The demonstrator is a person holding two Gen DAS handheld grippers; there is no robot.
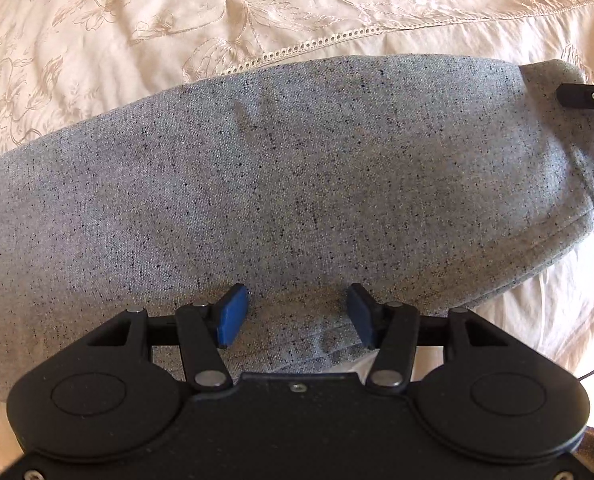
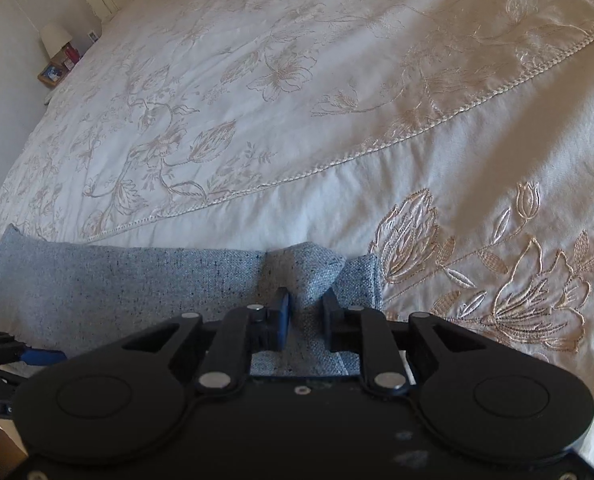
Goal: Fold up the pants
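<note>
The bedspread [image 2: 337,80] is serving as my flat work surface. The pants [image 1: 297,180] are lying across it near the edge, already doubled into a long grey band. My right gripper [image 2: 305,312] is pinching a raised ridge of cloth at the cuff end, for lifting. My left gripper [image 1: 295,316] is hovering with its jaws apart above the near edge, holding nothing.

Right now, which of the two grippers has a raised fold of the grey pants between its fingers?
The right gripper: a bunched ridge of the pants stands between its fingers. The left gripper hangs open over flat cloth.
</note>
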